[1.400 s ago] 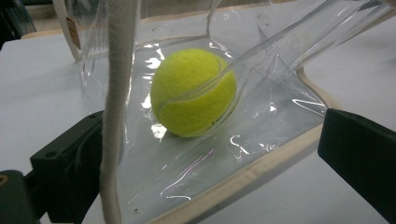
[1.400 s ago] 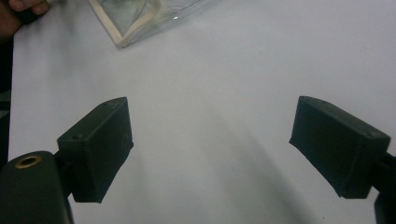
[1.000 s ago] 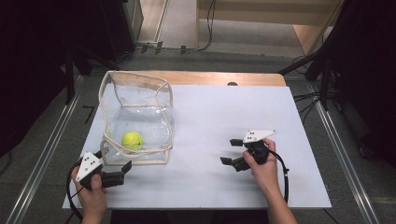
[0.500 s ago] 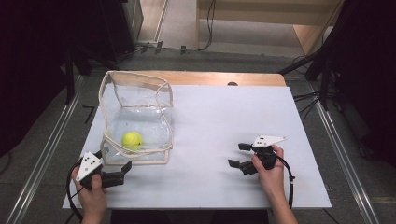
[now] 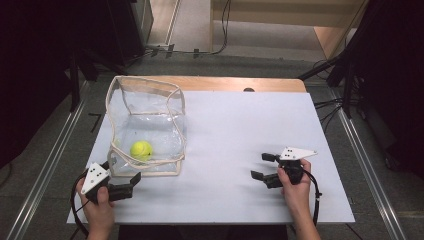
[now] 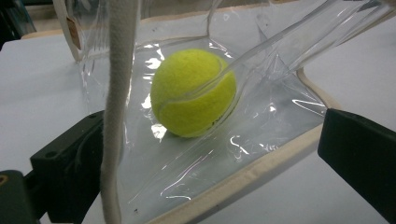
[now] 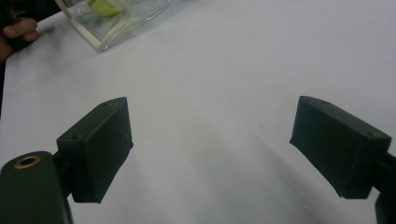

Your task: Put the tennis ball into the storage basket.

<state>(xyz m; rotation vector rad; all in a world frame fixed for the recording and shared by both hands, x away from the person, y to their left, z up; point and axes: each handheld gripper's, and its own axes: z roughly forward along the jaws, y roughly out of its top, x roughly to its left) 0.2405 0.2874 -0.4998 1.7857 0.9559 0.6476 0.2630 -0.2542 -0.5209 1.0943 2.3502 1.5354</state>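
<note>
A clear plastic bag (image 5: pixel 145 120) with cream trim stands open on the left of the white table (image 5: pixel 235 135). A yellow tennis ball (image 5: pixel 141 149) lies inside it. My left gripper (image 5: pixel 121 171) is open at the bag's near corner. In the left gripper view its jaws straddle that corner of the bag (image 6: pixel 243 177), with the ball (image 6: pixel 194 91) just behind the plastic. My right gripper (image 5: pixel 261 166) is open on the right side, low over bare table. In the right gripper view, nothing lies between the jaws of that gripper (image 7: pixel 219 144). The bag's corner (image 7: pixel 112 23) is far off.
The person's left hand (image 7: pixel 16 30) shows at the edge of the right gripper view. A wooden strip (image 5: pixel 240 84) runs along the table's far edge, and metal rails (image 5: pixel 365 165) flank both sides. Cables (image 5: pixel 320 200) trail from the grippers.
My right gripper has drifted right and toward the near edge, away from the bag, still open. The left gripper, bag and ball have stayed put.
</note>
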